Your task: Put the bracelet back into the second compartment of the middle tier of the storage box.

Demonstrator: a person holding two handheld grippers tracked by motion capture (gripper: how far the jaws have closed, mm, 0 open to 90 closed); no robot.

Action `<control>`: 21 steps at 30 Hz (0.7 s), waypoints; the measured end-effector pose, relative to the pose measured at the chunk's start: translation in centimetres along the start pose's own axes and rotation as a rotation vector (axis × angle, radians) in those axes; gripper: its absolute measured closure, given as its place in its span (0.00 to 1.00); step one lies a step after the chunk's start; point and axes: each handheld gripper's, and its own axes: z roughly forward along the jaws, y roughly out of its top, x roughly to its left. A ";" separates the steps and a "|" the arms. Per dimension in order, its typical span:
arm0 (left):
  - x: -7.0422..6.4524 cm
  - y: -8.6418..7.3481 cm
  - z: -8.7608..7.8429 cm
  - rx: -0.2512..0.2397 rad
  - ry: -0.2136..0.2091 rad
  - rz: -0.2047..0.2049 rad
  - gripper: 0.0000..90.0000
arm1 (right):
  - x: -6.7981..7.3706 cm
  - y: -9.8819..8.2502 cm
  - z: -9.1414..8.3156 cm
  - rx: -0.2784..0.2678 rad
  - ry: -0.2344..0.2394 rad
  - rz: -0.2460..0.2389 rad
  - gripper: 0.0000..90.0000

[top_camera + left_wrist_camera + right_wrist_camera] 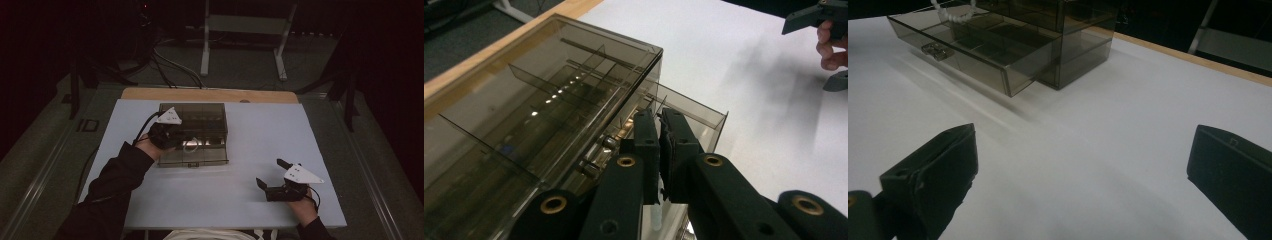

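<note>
Smoked, see-through plastic forms the small drawer cabinet (pixel 192 131) at the far left of the white table (pixel 250 200), its lower drawer (pixel 195 155) pulled out toward the person. Over that open drawer hangs the left gripper (pixel 172 137), its black jaws pressed together on the end of a white beaded string (pixel 191 146), which dangles into the drawer. Well apart, near the table's front right, the right gripper (pixel 272 182) rests with jaws spread wide and nothing between them. Judging by this, the beads are being lowered in; next comes sinking a little, then parting the jaws.
</note>
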 end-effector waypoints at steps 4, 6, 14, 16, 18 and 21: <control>-0.1 -0.5 0.7 0.011 -0.024 0.002 0.98 | 0.0 0.0 0.0 0.002 0.000 -0.002 0.00; -0.2 -0.7 1.1 0.022 -0.036 0.004 0.98 | 0.0 0.0 0.0 0.002 0.000 -0.001 0.00; -0.3 -1.8 2.7 0.065 -0.068 -0.010 0.98 | 0.0 0.0 0.0 0.002 -0.001 -0.001 0.00; -0.3 -1.9 3.0 0.079 -0.060 -0.002 0.98 | 0.0 0.0 0.0 0.003 -0.002 -0.001 0.00; -0.2 -2.0 3.1 0.081 -0.055 -0.006 0.98 | 0.0 0.0 0.0 0.004 -0.001 -0.002 0.00; 0.1 -2.1 3.3 0.089 -0.046 -0.013 0.98 | 0.0 0.0 0.0 0.003 0.000 -0.002 0.00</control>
